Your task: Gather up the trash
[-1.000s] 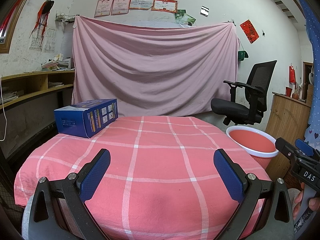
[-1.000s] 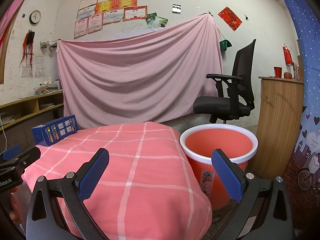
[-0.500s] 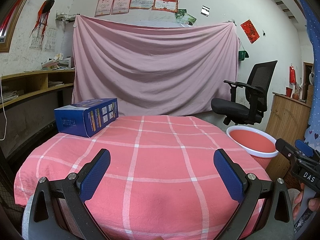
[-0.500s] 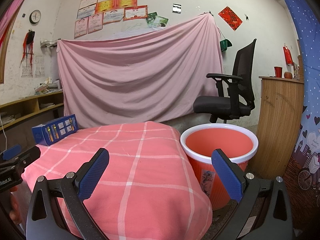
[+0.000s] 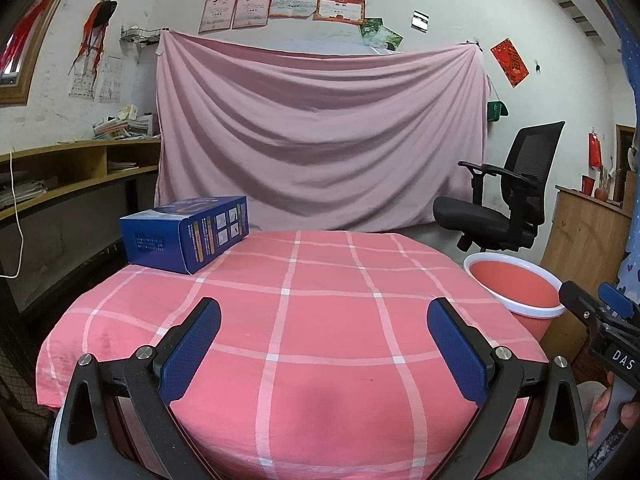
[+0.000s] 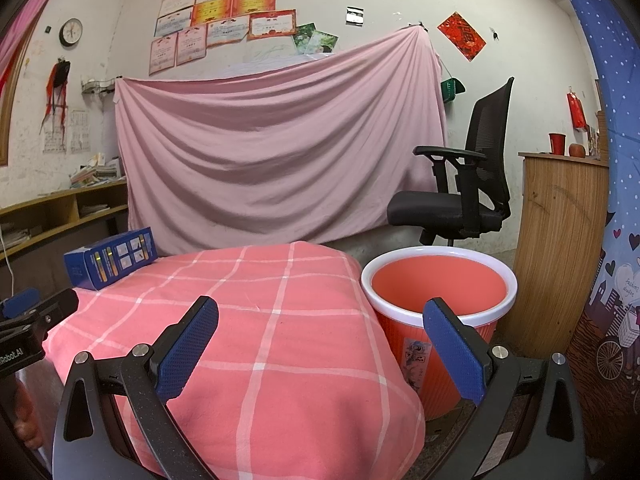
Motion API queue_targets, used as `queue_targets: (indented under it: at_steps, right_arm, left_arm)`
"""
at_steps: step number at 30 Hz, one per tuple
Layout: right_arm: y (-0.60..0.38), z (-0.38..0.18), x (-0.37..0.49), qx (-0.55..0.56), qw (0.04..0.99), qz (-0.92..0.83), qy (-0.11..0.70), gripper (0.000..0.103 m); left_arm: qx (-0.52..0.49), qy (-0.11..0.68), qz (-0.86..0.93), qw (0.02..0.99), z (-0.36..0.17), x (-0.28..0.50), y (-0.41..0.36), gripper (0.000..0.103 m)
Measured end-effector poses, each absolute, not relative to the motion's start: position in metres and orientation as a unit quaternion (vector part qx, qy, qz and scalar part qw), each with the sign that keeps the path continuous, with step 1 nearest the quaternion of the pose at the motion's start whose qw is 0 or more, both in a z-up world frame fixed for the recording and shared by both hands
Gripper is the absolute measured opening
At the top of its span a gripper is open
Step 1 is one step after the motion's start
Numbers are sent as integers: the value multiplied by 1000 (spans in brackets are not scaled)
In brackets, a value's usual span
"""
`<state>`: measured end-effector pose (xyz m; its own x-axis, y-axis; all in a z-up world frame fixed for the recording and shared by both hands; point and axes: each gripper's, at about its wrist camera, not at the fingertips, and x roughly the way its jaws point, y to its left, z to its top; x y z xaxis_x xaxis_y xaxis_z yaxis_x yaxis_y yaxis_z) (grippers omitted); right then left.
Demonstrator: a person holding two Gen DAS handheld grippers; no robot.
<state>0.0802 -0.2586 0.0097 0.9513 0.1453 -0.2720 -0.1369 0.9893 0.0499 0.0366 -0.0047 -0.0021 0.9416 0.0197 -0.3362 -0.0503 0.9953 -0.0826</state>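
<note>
A blue cardboard box (image 5: pixel 186 232) lies on the far left of a round table with a pink checked cloth (image 5: pixel 320 280); the right wrist view shows the box (image 6: pixel 110 258) at the table's far left too. A red bin with a white rim (image 6: pixel 438 292) stands on the floor to the right of the table, also visible as the bin (image 5: pixel 516 290) in the left wrist view. My left gripper (image 5: pixel 324 320) hangs open over the table's near edge, nothing between its blue pads. My right gripper (image 6: pixel 320 320) is open over the table's right edge, beside the bin.
A black office chair (image 5: pixel 504 200) stands behind the bin. A wooden cabinet (image 6: pixel 560 252) is at the right, wooden shelves (image 5: pixel 60 176) at the left. A pink sheet (image 5: pixel 320 140) hangs on the back wall. A hand (image 5: pixel 612 404) holds the right gripper.
</note>
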Motion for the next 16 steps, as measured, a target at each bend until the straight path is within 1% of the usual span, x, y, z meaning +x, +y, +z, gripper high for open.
queue_targets:
  at_steps: [16]
  right_arm:
    - [-251,2,77,13,987,74,142,103]
  left_arm:
    - [-45,173,22,984,-1,37,-11,101]
